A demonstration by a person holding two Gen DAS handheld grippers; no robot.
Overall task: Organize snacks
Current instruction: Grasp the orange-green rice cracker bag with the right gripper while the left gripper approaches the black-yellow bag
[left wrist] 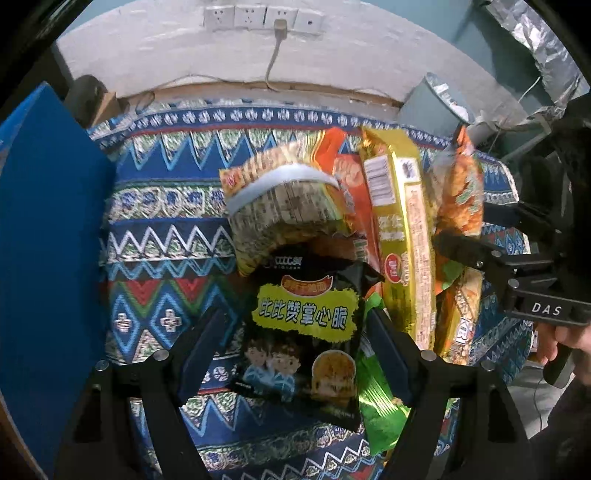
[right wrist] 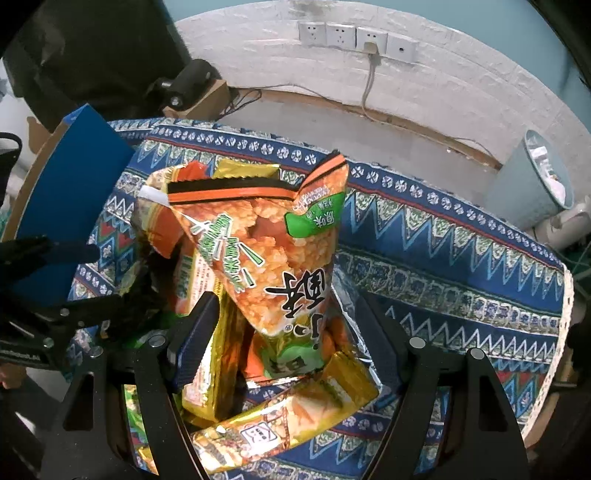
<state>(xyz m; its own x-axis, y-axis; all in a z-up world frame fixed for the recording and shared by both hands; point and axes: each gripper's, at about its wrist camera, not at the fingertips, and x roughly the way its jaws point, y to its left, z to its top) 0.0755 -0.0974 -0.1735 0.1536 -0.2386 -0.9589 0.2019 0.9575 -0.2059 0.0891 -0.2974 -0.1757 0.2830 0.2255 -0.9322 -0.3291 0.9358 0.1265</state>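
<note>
snacks heaped mid-table, both grippers poised over the pile

piled loosely on the patterned cloth (left wrist: 159, 236), likely for sorting toward the blue box (left wrist: 48, 229) at left. left gripper (left wrist: 295, 354) spread, straddling the black packet (left wrist: 303, 332), pads apart from it. right gripper (right wrist: 280, 332) spread too, the orange bag (right wrist: 266, 243) upright between its fingers, not pinched; gold packs (right wrist: 280, 417) beneath.

A patterned blue tablecloth (left wrist: 166, 236), wall sockets (left wrist: 258, 16) with one cable plugged in, a grey bin (right wrist: 532, 184)
</note>
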